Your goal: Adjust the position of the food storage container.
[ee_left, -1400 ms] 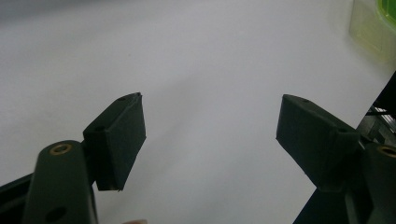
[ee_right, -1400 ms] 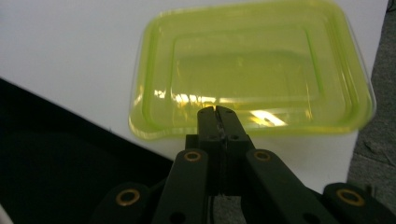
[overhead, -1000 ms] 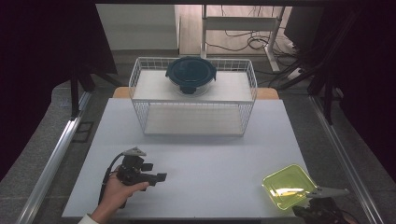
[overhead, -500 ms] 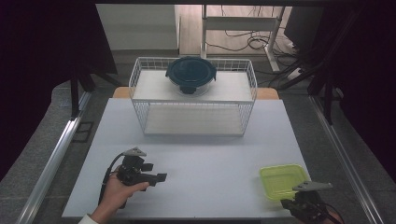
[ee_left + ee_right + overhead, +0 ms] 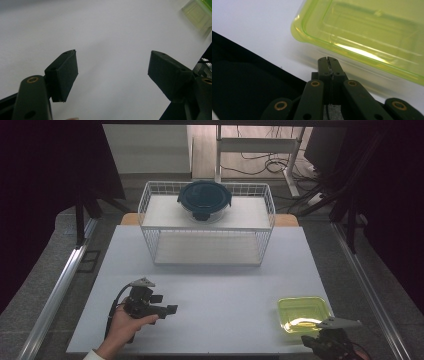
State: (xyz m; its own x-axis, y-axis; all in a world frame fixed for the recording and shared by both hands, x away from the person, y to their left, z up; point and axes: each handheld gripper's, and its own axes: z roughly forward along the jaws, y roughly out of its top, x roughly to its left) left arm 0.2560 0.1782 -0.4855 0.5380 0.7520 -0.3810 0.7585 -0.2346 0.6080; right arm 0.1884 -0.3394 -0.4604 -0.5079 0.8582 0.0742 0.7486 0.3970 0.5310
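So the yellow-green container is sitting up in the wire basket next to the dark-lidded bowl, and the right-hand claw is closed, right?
Not quite. The yellow-green container lies flat on the white table, just ahead of the right gripper, as the high view shows. The dark-lidded bowl sits in the wire basket by itself. The right gripper is indeed closed, as the right gripper view shows.

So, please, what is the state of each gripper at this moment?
Left gripper: open, nothing between its jaws.
Right gripper: shut, holding nothing, jaw tips just short of the green container.
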